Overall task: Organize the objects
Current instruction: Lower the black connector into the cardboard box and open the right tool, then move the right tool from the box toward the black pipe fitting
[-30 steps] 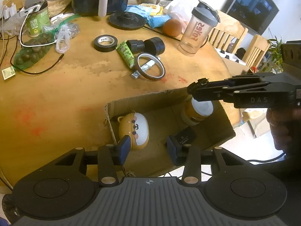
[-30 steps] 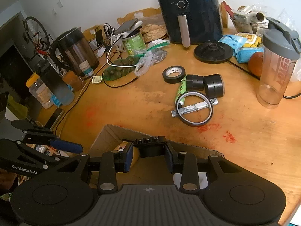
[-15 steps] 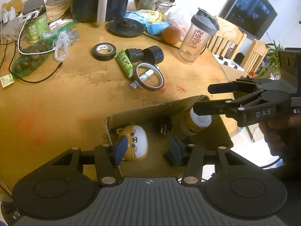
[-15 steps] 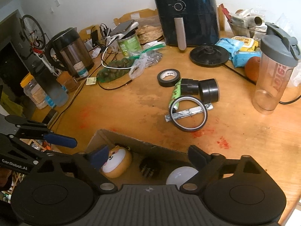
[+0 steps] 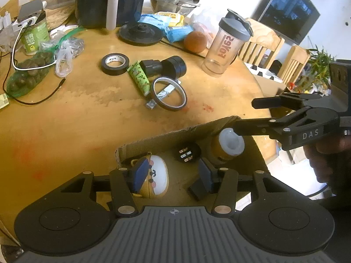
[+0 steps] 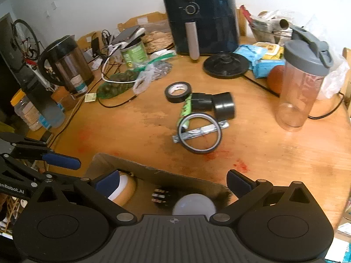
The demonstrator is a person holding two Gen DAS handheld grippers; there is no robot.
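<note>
A cardboard box (image 5: 175,131) stands at the table's near edge. In it lie a cartoon-faced case (image 5: 160,175), a black plug adapter (image 5: 188,153) and a white-capped bottle (image 5: 231,144). My left gripper (image 5: 173,174) hangs over the box with its jaws opening. Nothing is pressed between its pads, and the case lies under its left finger. My right gripper (image 6: 173,183) hovers above the box (image 6: 153,171), its jaws opening wide and empty. The adapter (image 6: 160,196) and the bottle cap (image 6: 194,205) lie below it. From the left wrist view the right gripper (image 5: 248,115) reaches in from the right.
Mid-table lie a black tape roll (image 6: 178,92), a green tube (image 5: 139,77), a black cylinder (image 5: 166,66) and a clear tape ring (image 6: 197,150). A shaker bottle (image 6: 300,83), an air fryer (image 6: 201,17), a kettle (image 6: 65,63) and cables stand further back.
The right gripper was shut on the black plug adapter and has opened wide. The adapter now lies in the box. The left gripper's jaws have spread a little.
</note>
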